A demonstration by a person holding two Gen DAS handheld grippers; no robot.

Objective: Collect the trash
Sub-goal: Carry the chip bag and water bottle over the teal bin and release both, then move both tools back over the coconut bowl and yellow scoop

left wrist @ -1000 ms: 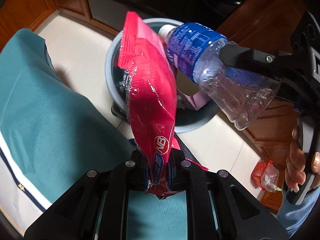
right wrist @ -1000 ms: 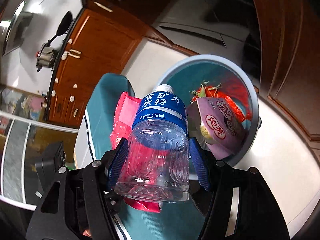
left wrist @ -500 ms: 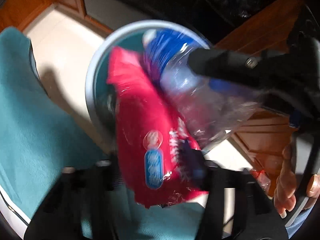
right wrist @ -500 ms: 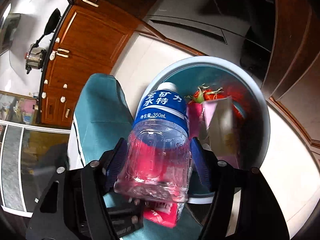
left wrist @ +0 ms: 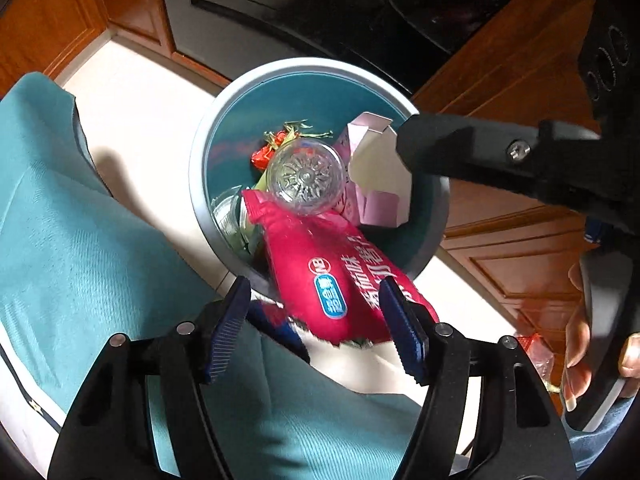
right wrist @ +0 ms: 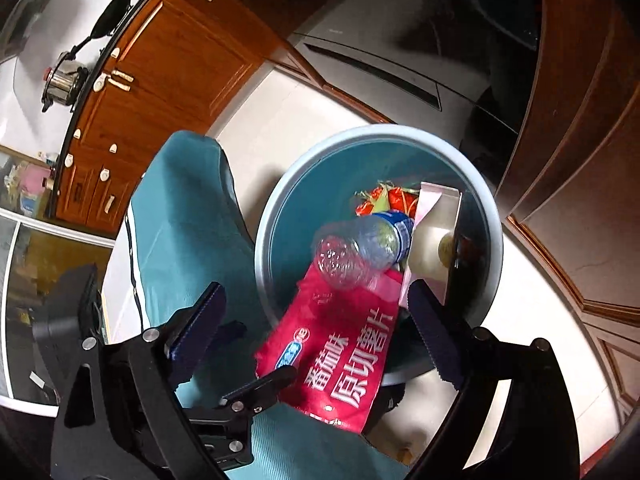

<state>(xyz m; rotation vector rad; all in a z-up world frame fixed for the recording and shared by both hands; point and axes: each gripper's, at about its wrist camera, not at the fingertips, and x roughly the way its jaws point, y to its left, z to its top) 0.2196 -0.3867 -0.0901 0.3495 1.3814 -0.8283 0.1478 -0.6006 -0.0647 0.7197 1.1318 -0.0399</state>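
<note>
A grey-blue trash bin [left wrist: 200, 160] [right wrist: 494, 216] stands on the pale floor below both grippers. A red chip bag [left wrist: 332, 276] [right wrist: 340, 356] lies half over the bin's near rim, free of any fingers. A clear plastic bottle [left wrist: 305, 176] [right wrist: 360, 248] with a blue label is inside the bin, its base toward me. My left gripper [left wrist: 316, 328] is open and empty just above the bag. My right gripper [right wrist: 316, 332] is open and empty above the bin; one of its fingers [left wrist: 480, 148] crosses the left wrist view.
The bin also holds a pink carton [left wrist: 376, 204] [right wrist: 432, 240] and red wrappers [left wrist: 264, 156]. A teal cloth-covered surface [left wrist: 80, 240] [right wrist: 184, 216] lies left of the bin. Wooden cabinets [left wrist: 520, 248] stand to the right and a dark appliance [left wrist: 280, 12] behind. A red wrapper [left wrist: 536, 348] lies on the floor.
Both grippers opened. The chip bag dropped from the left gripper onto the bin rim. The bottle dropped from the right gripper into the bin.
</note>
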